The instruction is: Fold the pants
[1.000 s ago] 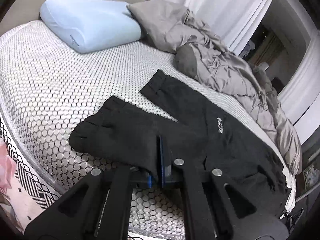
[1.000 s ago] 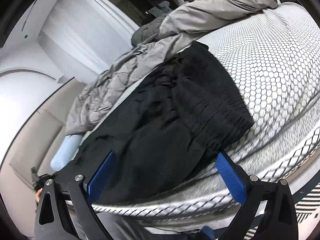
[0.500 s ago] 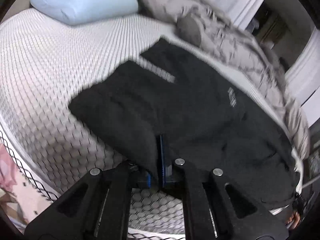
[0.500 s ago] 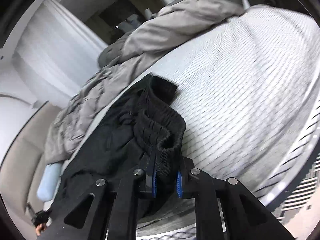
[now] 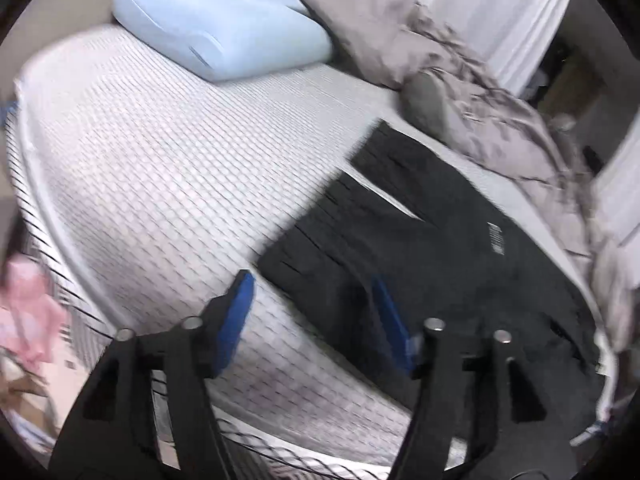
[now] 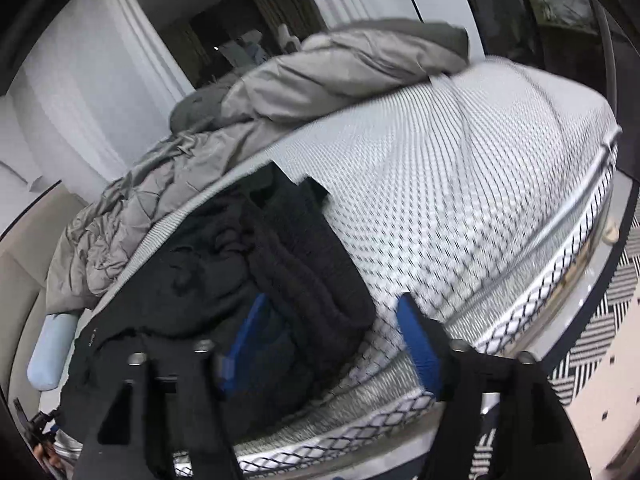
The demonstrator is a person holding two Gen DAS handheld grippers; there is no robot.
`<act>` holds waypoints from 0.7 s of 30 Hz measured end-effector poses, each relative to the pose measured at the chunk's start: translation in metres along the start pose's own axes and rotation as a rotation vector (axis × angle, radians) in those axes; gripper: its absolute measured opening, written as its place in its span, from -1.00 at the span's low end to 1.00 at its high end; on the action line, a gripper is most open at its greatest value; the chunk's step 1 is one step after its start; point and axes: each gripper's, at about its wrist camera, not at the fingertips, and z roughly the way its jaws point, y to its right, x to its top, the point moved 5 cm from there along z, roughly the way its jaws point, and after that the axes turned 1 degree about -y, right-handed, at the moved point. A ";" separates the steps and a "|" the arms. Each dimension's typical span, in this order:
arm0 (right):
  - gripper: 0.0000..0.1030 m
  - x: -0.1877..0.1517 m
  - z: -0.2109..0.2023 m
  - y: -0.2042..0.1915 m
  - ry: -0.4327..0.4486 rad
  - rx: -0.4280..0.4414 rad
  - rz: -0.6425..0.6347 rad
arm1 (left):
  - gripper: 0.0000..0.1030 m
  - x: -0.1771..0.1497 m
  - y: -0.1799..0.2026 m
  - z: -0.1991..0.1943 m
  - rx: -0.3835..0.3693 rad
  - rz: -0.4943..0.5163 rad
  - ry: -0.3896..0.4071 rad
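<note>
The black pants (image 5: 432, 264) lie on the mattress (image 5: 140, 160) with both leg cuffs pointing up-left and a small white logo on the upper leg. My left gripper (image 5: 316, 314) hangs over the near leg's edge, its jaws opening. Its right finger is above the cloth, its left one above bare mattress, and nothing is pinched. In the right wrist view the ribbed waistband (image 6: 312, 272) of the pants (image 6: 192, 288) lies bunched. My right gripper (image 6: 332, 338) is opening, and the waistband corner sits loose between its blue pads.
A light-blue pillow (image 5: 224, 28) rests at the head of the bed. A rumpled grey duvet (image 5: 460, 80) (image 6: 320, 76) runs along the far side behind the pants. The mattress edge (image 6: 520, 312) is close below both grippers. Pink cloth (image 5: 28, 312) and a chevron rug (image 6: 608, 320) lie beside the bed.
Half a second ago both grippers were shut on the pants, the left on the leg edge and the right on the waistband. Both have let go and stand open, and the pants lie flatter.
</note>
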 end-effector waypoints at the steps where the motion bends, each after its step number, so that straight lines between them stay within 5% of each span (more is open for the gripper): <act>1: 0.58 0.004 0.000 -0.004 0.004 -0.017 -0.021 | 0.33 0.009 -0.002 -0.003 0.056 -0.005 0.026; 3: 0.68 0.011 0.002 -0.013 0.018 -0.095 -0.069 | 0.44 0.022 0.000 -0.008 0.091 -0.015 0.080; 5: 0.71 0.022 0.007 -0.023 0.032 -0.147 -0.118 | 0.64 0.034 0.021 -0.008 0.002 0.023 0.078; 8: 0.74 0.040 0.013 -0.038 0.021 -0.084 -0.146 | 0.76 0.043 0.058 -0.003 -0.126 0.109 0.043; 10: 0.85 0.059 0.031 -0.061 -0.011 -0.018 -0.188 | 0.98 0.045 0.078 0.004 -0.138 0.140 0.031; 16: 0.86 0.114 0.122 -0.098 -0.169 0.125 -0.194 | 0.98 0.035 0.123 0.021 -0.189 0.173 -0.024; 21: 0.56 0.139 0.227 -0.092 -0.355 0.040 -0.158 | 0.98 0.019 0.131 0.035 -0.161 0.185 -0.027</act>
